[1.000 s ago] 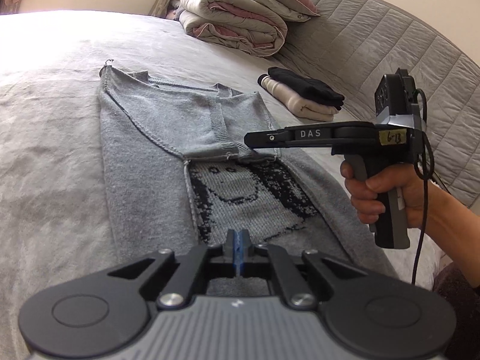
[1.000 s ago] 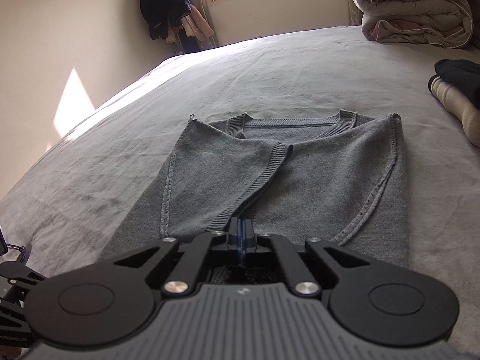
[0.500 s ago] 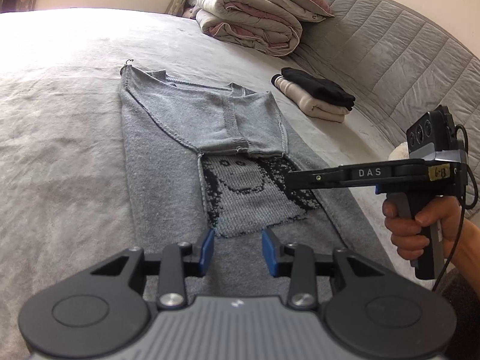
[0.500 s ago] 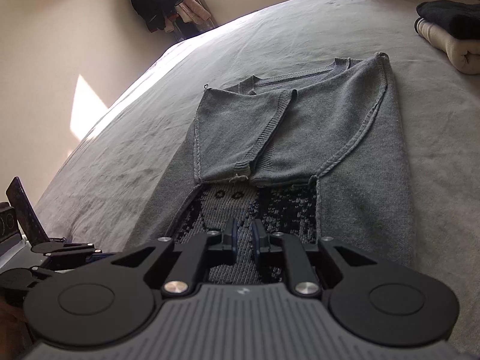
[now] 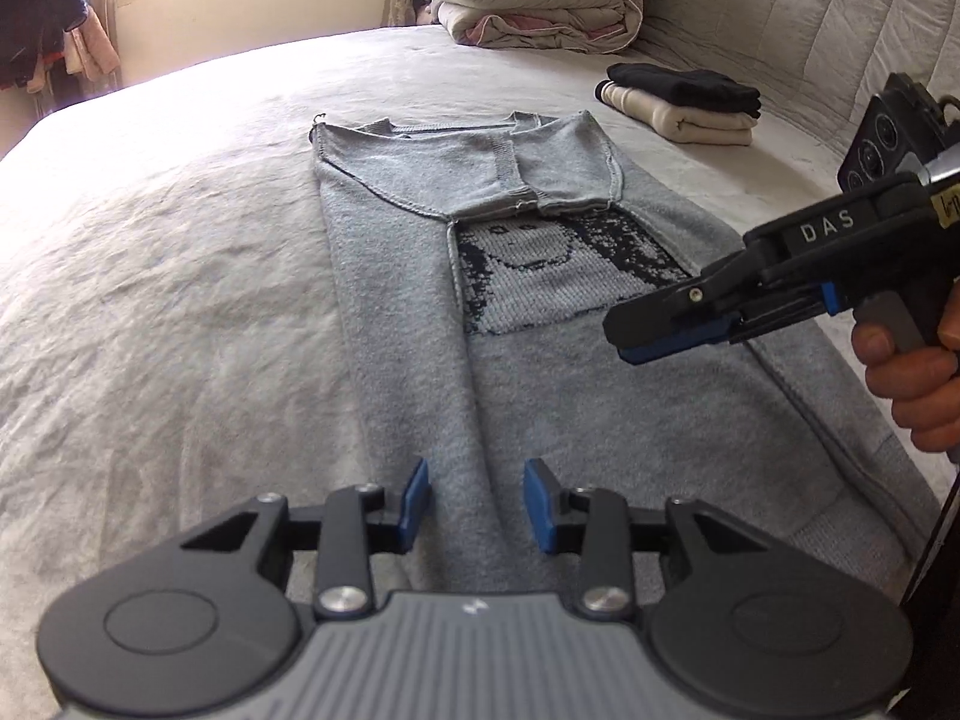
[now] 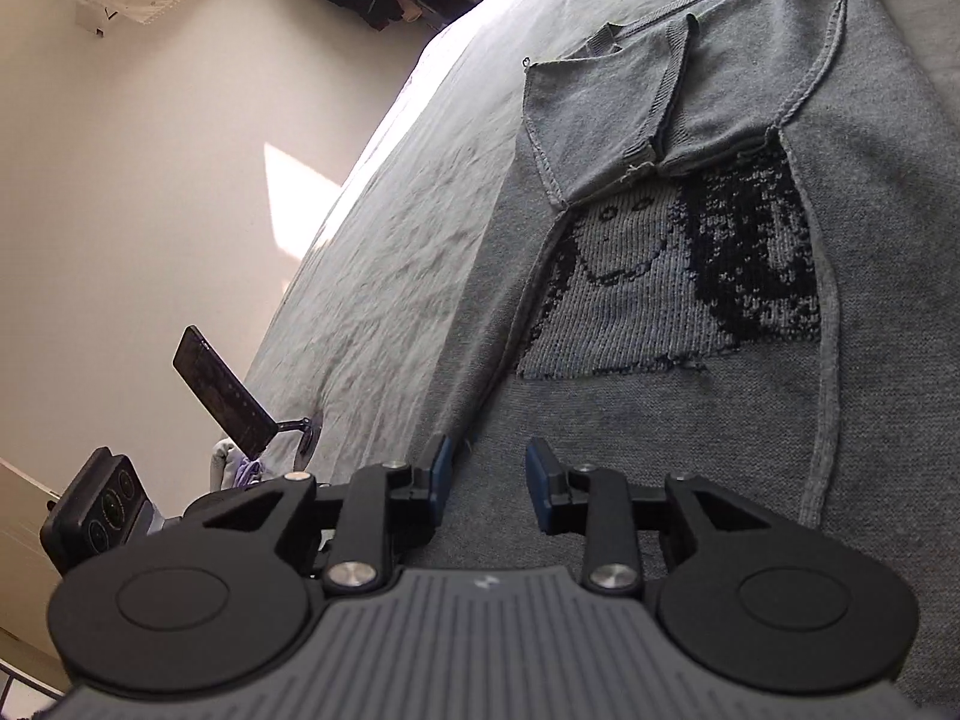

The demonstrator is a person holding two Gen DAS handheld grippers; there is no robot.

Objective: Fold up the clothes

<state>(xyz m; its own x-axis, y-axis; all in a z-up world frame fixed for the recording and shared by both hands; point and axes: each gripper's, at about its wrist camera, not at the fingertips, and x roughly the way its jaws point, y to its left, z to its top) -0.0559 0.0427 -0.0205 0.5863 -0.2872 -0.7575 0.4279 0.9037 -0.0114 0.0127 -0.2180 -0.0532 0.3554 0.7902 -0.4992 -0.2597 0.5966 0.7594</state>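
A grey knit sweater (image 5: 408, 312) lies flat on the bed, both sleeves folded across its chest, with a black and grey face pattern (image 5: 558, 276) showing below them. It also shows in the right wrist view (image 6: 660, 420). My left gripper (image 5: 477, 504) is open and empty, low over the sweater's near hem. My right gripper (image 6: 486, 486) is open and empty above the lower part of the sweater; it shows in the left wrist view (image 5: 672, 342), held by a hand at the right.
The grey bed cover (image 5: 150, 300) spreads to the left. Folded black and cream clothes (image 5: 684, 102) lie at the back right, folded duvets (image 5: 534, 6) behind them. A quilted headboard (image 5: 810, 18) runs along the right. A phone on a stand (image 6: 222, 396) stands at the bed's edge.
Both grippers went from shut to open and pulled back towards the sweater's hem. The sleeves now lie released on the chest.
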